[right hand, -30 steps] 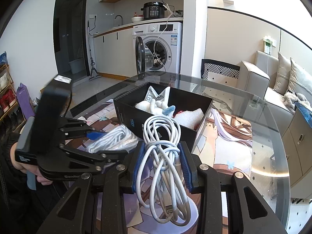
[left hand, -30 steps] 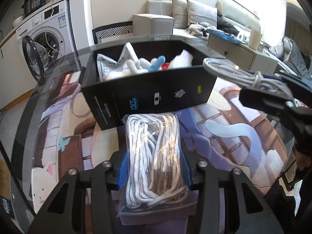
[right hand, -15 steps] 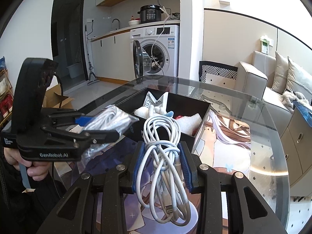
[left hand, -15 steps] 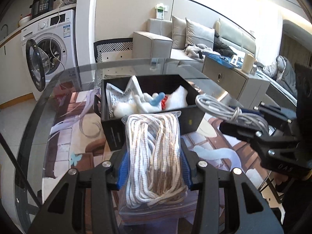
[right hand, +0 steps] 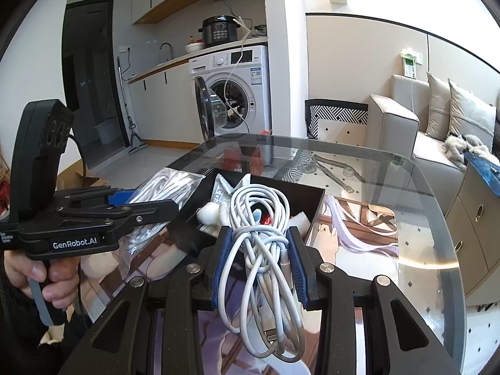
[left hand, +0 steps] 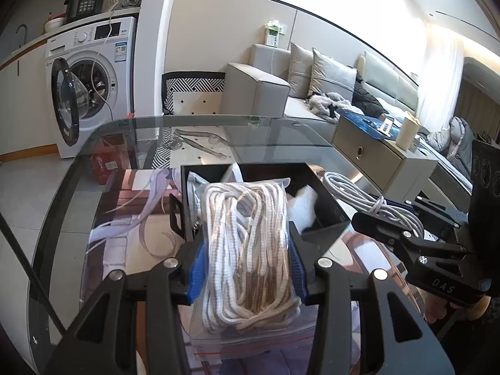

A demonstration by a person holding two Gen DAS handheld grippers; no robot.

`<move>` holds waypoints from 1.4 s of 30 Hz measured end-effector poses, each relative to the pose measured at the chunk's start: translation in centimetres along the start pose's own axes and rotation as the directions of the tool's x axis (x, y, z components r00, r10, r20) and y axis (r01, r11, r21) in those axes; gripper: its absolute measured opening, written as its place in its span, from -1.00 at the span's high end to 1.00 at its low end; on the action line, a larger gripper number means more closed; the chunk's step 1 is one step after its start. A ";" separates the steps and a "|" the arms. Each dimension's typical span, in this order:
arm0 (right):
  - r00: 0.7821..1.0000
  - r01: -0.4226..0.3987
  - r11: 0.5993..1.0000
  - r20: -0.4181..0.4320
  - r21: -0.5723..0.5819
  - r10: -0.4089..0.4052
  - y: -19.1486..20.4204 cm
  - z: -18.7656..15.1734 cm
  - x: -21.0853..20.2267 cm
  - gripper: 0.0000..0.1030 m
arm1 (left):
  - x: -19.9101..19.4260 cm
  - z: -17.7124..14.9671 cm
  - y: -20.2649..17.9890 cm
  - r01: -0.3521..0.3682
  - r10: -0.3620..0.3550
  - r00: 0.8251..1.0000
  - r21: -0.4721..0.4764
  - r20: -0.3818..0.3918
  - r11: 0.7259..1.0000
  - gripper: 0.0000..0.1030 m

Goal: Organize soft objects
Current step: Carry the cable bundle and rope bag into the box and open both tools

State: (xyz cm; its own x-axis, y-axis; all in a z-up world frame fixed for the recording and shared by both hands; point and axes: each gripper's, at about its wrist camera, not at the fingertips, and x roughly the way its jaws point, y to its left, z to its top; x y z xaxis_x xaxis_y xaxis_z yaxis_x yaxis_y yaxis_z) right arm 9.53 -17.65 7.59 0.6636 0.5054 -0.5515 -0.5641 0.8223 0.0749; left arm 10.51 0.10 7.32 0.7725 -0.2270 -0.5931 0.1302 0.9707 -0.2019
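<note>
Glass bench point(left hand: 93, 162) below: left gripper point(left hand: 247, 268) clamps bagged rope point(left hand: 250, 247), right gripper point(right hand: 259, 268) clamps cable point(right hand: 262, 250); dangling loops could snag the box point(left hand: 331, 206) rim ahead.

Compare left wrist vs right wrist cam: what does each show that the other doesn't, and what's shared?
Left wrist only: the bagged rope seen head-on between its own blue pads, a white roll on the side cabinet, and the right gripper from the side.

Right wrist only: the white cable bundle head-on with its connector end, a sink tap, a dark doorway, and the hand holding the left gripper.

Both: the black box of soft items, glass table, washing machine, sofa.
</note>
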 end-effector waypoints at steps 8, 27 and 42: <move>1.000 0.003 1.000 -0.009 0.015 -0.003 -0.5 1.3 1.6 0.32 | 1.6 1.6 0.6 0.012 -0.012 1.000 -0.031 -0.015 0.999 0.15; 0.998 -0.008 0.999 -0.070 0.031 0.011 -1.6 2.4 6.8 0.32 | 5.8 3.4 0.9 0.005 -0.006 1.000 -0.067 -0.029 0.998 0.15; 0.997 -0.007 1.000 -0.080 0.018 0.009 -1.9 3.0 8.7 0.32 | 8.3 3.4 1.1 -0.018 0.016 0.999 -0.072 -0.034 0.997 0.15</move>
State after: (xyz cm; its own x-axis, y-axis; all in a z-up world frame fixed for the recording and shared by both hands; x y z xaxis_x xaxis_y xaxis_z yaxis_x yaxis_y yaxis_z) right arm 17.89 -13.98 5.16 0.6172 0.4901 -0.6156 -0.5601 0.8231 0.0936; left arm 19.13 -0.46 4.82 0.7530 -0.2141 -0.6222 0.0713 0.9666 -0.2463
